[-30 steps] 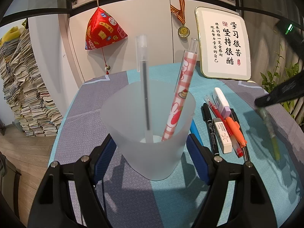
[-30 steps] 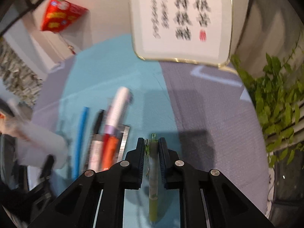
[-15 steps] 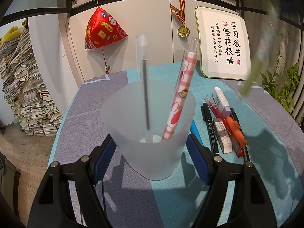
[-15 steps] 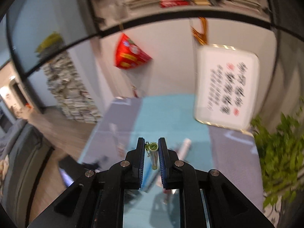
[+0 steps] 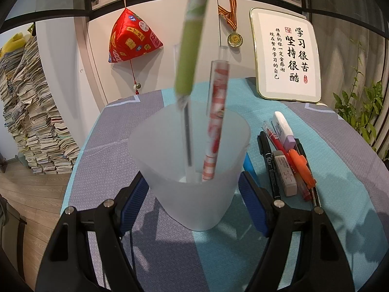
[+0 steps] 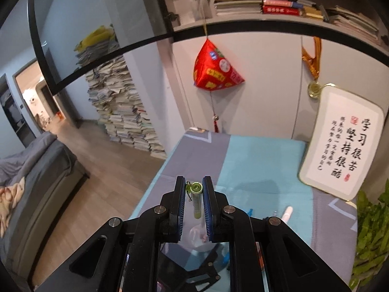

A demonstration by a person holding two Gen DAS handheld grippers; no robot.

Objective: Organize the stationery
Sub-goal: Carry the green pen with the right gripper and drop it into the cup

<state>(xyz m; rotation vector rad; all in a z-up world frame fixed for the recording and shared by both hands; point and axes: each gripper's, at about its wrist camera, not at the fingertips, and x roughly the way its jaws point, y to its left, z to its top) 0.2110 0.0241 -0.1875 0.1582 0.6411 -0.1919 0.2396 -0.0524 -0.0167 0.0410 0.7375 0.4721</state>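
My left gripper is shut on a frosted plastic cup that stands on the table. The cup holds a clear pen and a red-and-white checked pen. My right gripper is shut on a green pen and holds it upright above the cup. In the left wrist view the green pen hangs tip down just over the cup's rim. The right gripper itself is out of the left wrist view.
A row of pens, markers and an eraser lies on the blue-and-grey tablecloth right of the cup. A framed calligraphy board leans at the back right. A plant stands at the far right. Book stacks stand on the floor at left.
My right gripper lifted the green pen off the table, swung it left and turned it upright over the cup. The checked pen in the cup has shifted. The left gripper and cup stayed put.
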